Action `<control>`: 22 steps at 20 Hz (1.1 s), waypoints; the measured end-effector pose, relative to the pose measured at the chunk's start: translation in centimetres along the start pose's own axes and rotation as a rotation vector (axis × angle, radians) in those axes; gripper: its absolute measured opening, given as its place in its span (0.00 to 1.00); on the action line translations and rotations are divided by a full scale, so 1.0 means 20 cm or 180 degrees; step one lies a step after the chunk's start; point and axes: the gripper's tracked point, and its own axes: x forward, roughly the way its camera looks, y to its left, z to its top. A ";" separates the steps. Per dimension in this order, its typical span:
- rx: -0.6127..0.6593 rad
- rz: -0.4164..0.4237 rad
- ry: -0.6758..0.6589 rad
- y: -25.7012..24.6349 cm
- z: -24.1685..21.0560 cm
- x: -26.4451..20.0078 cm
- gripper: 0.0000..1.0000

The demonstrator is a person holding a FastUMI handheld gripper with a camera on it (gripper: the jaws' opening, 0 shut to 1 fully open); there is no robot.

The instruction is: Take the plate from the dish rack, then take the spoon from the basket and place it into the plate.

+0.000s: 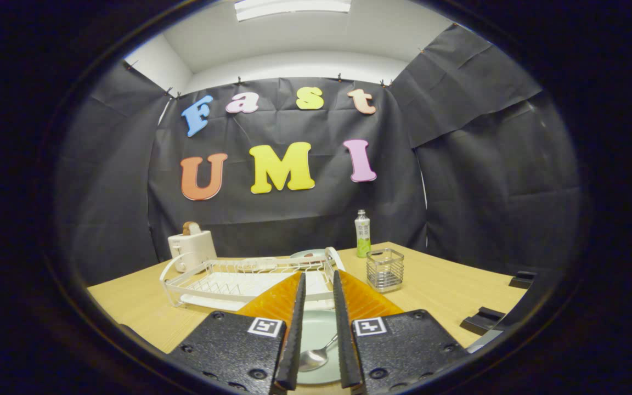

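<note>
Final step looks complete: spoon (pixel 317 355) lies in plate (pixel 316 340) at the table's (pixel 447 291) near edge, gripper (pixel 319 329) jaws slightly parted, gripping nothing; next, withdraw.

A staged kitchen booth, not a real home.
You face a wooden table (pixel 447 291) with a toaster (pixel 191 249), dish rack (pixel 244 280) and bottle (pixel 362 234), enclosed by pinned black cloth (pixel 486 181).
</note>
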 end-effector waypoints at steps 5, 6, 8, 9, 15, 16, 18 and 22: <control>-0.0053 0.0139 0.0084 0.03 0.03 -0.04 0.57; -0.0116 0.0132 0.0126 0.03 0.03 -0.03 0.63; -0.0238 0.0178 0.0246 0.06 0.00 -0.05 0.69; -0.0251 0.0164 0.0294 0.05 -0.01 -0.07 0.78; -0.0372 0.0304 0.0372 0.11 0.09 -0.14 1.00; -0.0406 0.0322 0.0384 0.08 0.07 -0.14 1.00; -0.0506 0.0325 0.0366 0.08 0.14 -0.18 1.00; -0.0507 0.0311 0.0254 0.11 0.30 -0.30 1.00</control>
